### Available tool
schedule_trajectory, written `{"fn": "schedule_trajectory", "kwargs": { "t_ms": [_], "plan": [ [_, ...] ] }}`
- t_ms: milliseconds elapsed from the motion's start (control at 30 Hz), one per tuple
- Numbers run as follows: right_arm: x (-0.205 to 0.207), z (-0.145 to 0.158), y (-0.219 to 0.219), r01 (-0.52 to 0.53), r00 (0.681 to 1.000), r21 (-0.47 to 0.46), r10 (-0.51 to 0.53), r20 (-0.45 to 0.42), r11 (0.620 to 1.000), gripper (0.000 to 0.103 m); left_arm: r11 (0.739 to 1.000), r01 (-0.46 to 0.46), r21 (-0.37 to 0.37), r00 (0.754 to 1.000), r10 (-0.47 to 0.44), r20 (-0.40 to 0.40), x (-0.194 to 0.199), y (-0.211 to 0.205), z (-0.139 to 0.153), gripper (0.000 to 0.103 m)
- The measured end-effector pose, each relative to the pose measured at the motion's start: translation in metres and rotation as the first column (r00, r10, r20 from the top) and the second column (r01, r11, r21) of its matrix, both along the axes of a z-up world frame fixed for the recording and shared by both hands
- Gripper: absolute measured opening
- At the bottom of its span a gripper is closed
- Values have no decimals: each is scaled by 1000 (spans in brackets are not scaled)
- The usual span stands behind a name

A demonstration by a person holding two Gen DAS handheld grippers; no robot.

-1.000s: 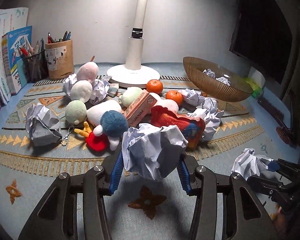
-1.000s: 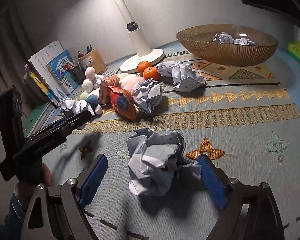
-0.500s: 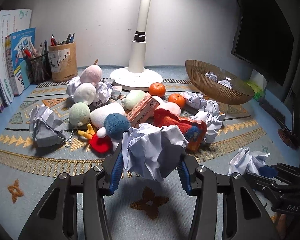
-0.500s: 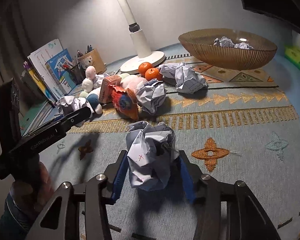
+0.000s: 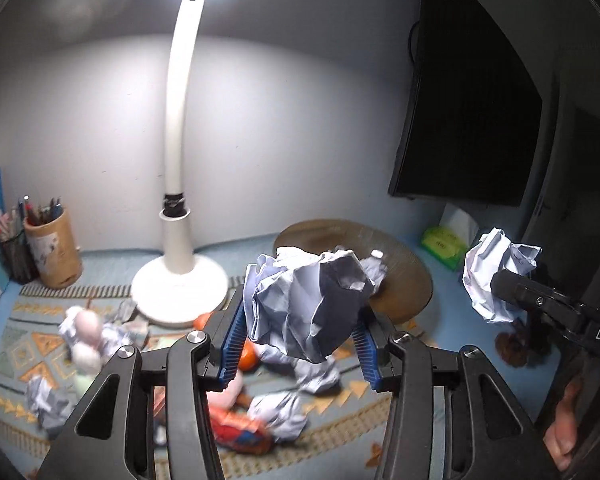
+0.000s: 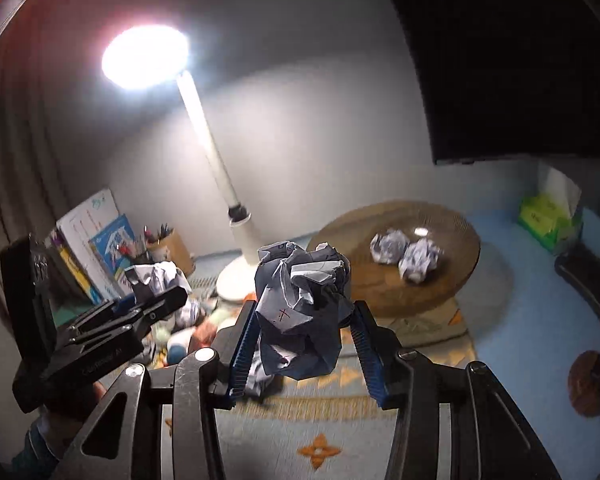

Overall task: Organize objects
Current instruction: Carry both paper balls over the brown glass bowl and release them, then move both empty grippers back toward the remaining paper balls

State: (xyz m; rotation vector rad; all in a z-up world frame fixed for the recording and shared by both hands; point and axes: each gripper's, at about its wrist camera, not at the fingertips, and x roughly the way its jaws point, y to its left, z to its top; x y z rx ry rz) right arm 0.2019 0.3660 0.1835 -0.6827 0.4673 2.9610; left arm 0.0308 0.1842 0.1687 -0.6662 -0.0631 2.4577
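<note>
The left tongs (image 5: 298,344) are clamped on a crumpled paper ball (image 5: 306,304), their blue ribbed pads (image 5: 233,346) pressed against its two sides, and the ball is lifted clear of the surface (image 5: 452,344). The right tongs (image 6: 302,354) are clamped on a second crumpled paper ball (image 6: 300,312), which bears small red marks; their jaws have just been closing, and the ball now sits squeezed between them, raised above the patterned mat (image 6: 340,424). In the left wrist view the right tongs come in from the right edge with their white wad (image 5: 496,276) at the tip. In the right wrist view the left tongs (image 6: 148,304) show at the left with their own wad, and a sleeve below them.

Beyond both held balls stands a brown ribbed bowl (image 6: 456,280) holding two more paper balls (image 6: 404,254). A white desk lamp (image 5: 178,184) rises from a round base near the wall, its head glowing brightly. On the mat below lies a blurred heap: more crumpled paper (image 5: 284,416), an orange (image 5: 248,354), a red and orange plush toy (image 5: 240,432) and pale round plush figures (image 5: 85,332). At the left are a tan pen holder (image 5: 54,248) full of pens and some books (image 6: 100,248). A dark monitor (image 5: 472,112) hangs at the right, with a green tissue box (image 5: 444,242) beneath it.
</note>
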Motion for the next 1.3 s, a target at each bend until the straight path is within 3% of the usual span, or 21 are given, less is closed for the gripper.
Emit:
{"fn": "schedule_trajectory", "kwargs": {
  "t_ms": [133, 233, 367, 467, 567, 633, 667, 700, 733, 767, 867, 1000, 1133, 1300],
  "plan": [
    [-27, 19, 38, 76, 995, -45, -79, -62, 996, 46, 991, -22, 131, 998, 14, 61, -46, 35, 10, 45],
    [-52, 9, 64, -21, 991, -152, 0, -134, 988, 46, 984, -17, 179, 995, -1, 101, -73, 56, -3, 45],
    [-78, -16, 86, 71, 994, -128, -81, -77, 989, 46, 990, -29, 134, 993, 13, 120, -97, 82, -33, 45],
    [-90, -38, 97, 84, 995, -141, -91, -44, 986, 46, 995, -22, 94, 989, 8, 150, -109, 97, -56, 45],
    [-97, -57, 105, 64, 997, -182, -69, -24, 981, 47, 997, -69, -24, 984, 72, 161, -117, 117, -74, 45],
    [-102, -66, 114, 73, 997, -210, -74, 4, 975, 49, 999, -39, -34, 983, 44, 179, -118, 125, -82, 47],
    [-103, -68, 115, 98, 995, -199, -96, 22, 975, 58, 999, -23, -36, 980, 29, 199, -120, 128, -85, 55],
    [-102, -71, 116, 125, 992, -184, -120, 34, 975, 68, 999, -14, -37, 977, 22, 212, -119, 130, -87, 70],
    [-100, -73, 118, 148, 989, -180, -144, 36, 972, 90, 999, -19, -49, 976, 29, 215, -118, 131, -88, 78],
    [-96, -74, 122, 162, 987, -191, -160, 23, 968, 96, 997, -38, -64, 980, 50, 193, -115, 131, -86, 82],
    [-85, -74, 129, 153, 986, -215, -163, -31, 965, 96, 994, -58, -91, 989, 69, 127, -106, 126, -78, 82],
    [-78, -70, 120, 204, 975, -125, -214, -65, 971, 96, 997, -46, -64, 995, 51, 89, -93, 108, -57, 82],
    [-65, -52, 103, 85, 983, -159, -109, -150, 984, 96, 996, -67, -67, 997, 70, 42, -68, 71, -32, 82],
    [-35, -10, 66, -20, 976, -163, -16, -218, 986, 97, 985, -168, -28, 985, 168, -34, -23, 4, 8, 85]
  ]
}}
